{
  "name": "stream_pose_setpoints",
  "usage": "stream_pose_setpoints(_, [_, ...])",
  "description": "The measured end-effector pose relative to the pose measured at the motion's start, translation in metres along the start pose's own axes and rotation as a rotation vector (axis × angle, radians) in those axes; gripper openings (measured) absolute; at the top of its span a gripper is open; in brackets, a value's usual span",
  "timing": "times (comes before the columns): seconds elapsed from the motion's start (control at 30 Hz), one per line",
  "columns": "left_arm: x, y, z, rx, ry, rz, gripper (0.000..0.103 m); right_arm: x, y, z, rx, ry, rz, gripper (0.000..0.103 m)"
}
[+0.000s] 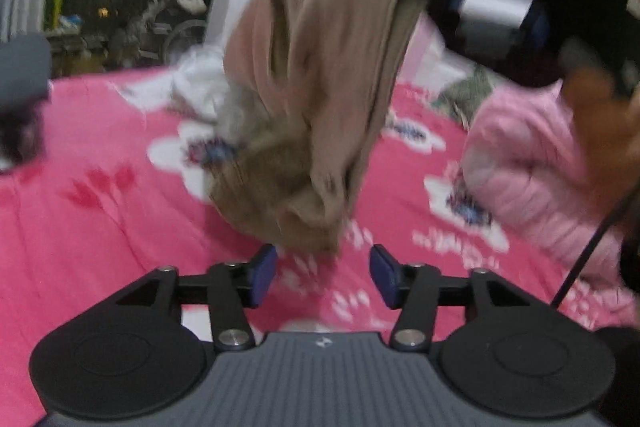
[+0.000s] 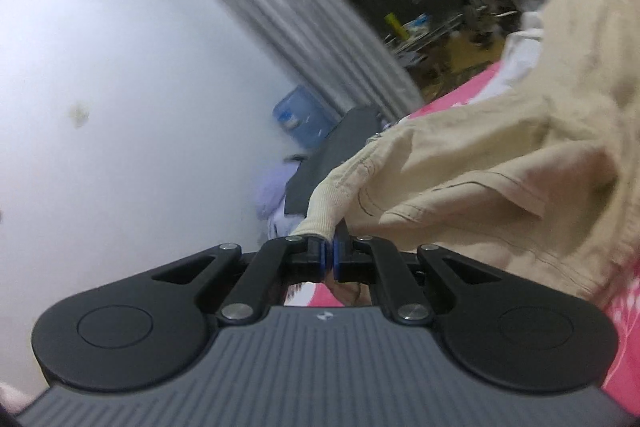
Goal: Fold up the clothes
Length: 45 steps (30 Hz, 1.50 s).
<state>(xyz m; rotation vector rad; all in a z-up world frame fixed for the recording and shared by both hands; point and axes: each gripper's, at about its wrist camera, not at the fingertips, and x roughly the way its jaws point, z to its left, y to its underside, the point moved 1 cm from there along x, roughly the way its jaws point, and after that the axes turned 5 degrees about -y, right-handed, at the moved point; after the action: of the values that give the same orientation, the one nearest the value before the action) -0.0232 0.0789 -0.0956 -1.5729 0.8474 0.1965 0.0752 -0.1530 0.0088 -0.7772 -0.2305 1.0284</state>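
A beige garment [image 1: 320, 87] hangs in a long bunch over the bed, and its lower end rests crumpled on the pink floral bedsheet [image 1: 100, 227]. My left gripper [image 1: 323, 273] is open just in front of that lower end, with nothing between its blue pads [image 1: 264, 275]. The black body of the right gripper [image 1: 512, 3] holds the garment's top at the upper right of the left wrist view. In the right wrist view my right gripper [image 2: 330, 253] is shut on a ribbed edge of the beige garment [image 2: 480, 167], which spreads away to the right.
A pink quilted jacket [image 1: 532, 171] lies on the bed at the right, and a white garment [image 1: 200, 83] lies behind the beige one. A hand [image 1: 600, 131] shows at the far right. A grey curtain [image 2: 300, 15], a blue water bottle [image 2: 300, 119] and a white wall stand beyond the bed.
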Motion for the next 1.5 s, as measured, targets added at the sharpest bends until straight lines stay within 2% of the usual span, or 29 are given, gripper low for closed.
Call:
stream_pose_setpoints(0.07, [0.019,0.009,-0.008,0.037,0.023,0.022,0.073,-0.019,-0.004,-0.006,0.034,0.002,-0.059,0.002])
stream_pose_setpoints(0.13, [0.039,0.013,-0.024,0.113,0.026,0.001,0.078,-0.037,-0.012,-0.01,0.044,0.01,-0.114,0.002])
stream_pose_setpoints(0.27, [0.072,0.015,-0.054,0.214,-0.042,-0.061,0.089,-0.07,-0.023,-0.003,0.009,0.036,-0.188,0.002])
stream_pose_setpoints(0.47, [0.116,0.017,-0.071,0.177,-0.172,-0.059,0.089,-0.095,-0.045,-0.008,-0.018,0.039,-0.28,0.002])
stream_pose_setpoints(0.67, [0.134,0.025,-0.083,0.117,-0.203,-0.011,0.089,-0.122,-0.047,-0.02,-0.004,0.039,-0.355,0.003])
stream_pose_setpoints(0.83, [0.154,0.022,-0.099,0.159,-0.242,-0.038,0.089,-0.125,-0.046,-0.03,0.018,0.049,-0.366,0.003])
stream_pose_setpoints(1.03, [0.181,0.021,-0.124,0.292,-0.257,-0.088,0.089,-0.132,-0.051,-0.036,0.031,0.055,-0.377,0.003])
stream_pose_setpoints(1.13, [0.186,0.019,-0.127,0.287,-0.291,-0.107,0.089,-0.137,-0.053,-0.037,0.018,0.075,-0.387,0.003])
stream_pose_setpoints(1.3, [0.178,0.025,-0.124,0.241,-0.352,-0.082,0.088,-0.151,-0.052,-0.044,0.029,0.105,-0.409,0.003])
stream_pose_setpoints(1.4, [0.166,0.036,-0.124,0.26,-0.42,-0.117,0.089,-0.155,-0.052,-0.052,0.048,0.119,-0.418,0.003])
stream_pose_setpoints(1.5, [0.17,0.039,-0.125,0.308,-0.467,-0.137,0.093,-0.155,-0.052,-0.056,0.058,0.127,-0.42,0.003])
